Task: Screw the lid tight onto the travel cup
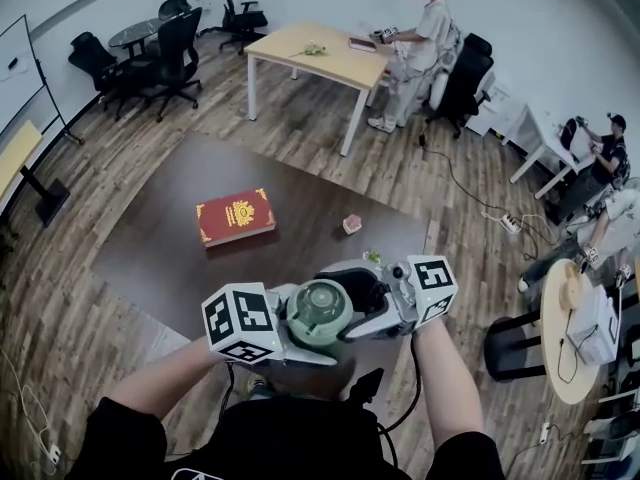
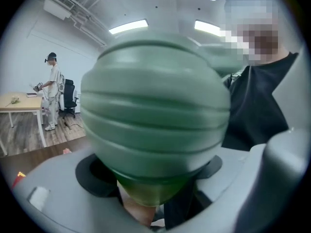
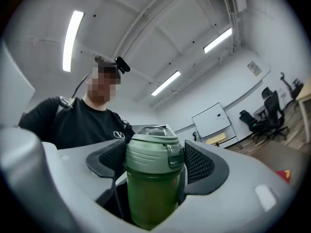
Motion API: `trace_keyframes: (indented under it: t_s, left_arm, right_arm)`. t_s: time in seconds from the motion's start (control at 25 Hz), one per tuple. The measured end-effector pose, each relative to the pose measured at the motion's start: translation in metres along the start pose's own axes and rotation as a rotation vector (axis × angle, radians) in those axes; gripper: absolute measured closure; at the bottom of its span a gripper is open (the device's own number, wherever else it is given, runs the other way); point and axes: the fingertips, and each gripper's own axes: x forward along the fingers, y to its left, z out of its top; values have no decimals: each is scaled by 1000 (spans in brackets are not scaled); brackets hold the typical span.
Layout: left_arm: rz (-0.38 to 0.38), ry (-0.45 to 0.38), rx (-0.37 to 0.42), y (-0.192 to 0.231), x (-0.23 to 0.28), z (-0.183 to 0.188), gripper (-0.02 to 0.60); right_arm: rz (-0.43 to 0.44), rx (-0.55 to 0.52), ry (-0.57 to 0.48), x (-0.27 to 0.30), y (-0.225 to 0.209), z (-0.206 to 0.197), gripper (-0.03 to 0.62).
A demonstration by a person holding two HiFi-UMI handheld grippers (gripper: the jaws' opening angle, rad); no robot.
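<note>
Left gripper is clamping the travel cup by its translucent green body, holding it up near the person's chest, over the dark table's near edge. Right gripper is grasping the ribbed lid, pads pressing on either side.

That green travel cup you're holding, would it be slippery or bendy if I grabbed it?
Probably stiff: the travel cup looks like hard translucent plastic with no dents. The ribbed lid should give grip, though the smooth body may be slicker. Being round, it would likely roll if laid down.
</note>
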Motion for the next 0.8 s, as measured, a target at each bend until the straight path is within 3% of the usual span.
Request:
trace_keyframes:
  t_s: [0.16, 0.36, 0.48, 0.56, 0.68, 0.8]
  left_arm:
    - [149, 35, 24, 27, -11, -9, 183]
    - [303, 35, 49, 57, -19, -10, 183]
    - [331, 49, 64, 64, -14, -11, 183]
    - [330, 51, 76, 64, -8, -10, 181]
    - [315, 42, 74, 63, -2, -9, 181]
    - [292, 27, 61, 62, -2, -10, 181]
  right_arm:
    - [-333, -161, 27, 8, -14, -2, 206]
    - [-877, -306, 20, 10, -30, -1, 207]
    - [-1209, -372, 12, 7, -31, -3, 207]
    - [-1372, -436, 13, 7, -27, -4, 206]
    - [-1457, -401, 7, 1, -26, -11, 206]
    - [-1390, -403, 9, 2, -28, -13, 204]
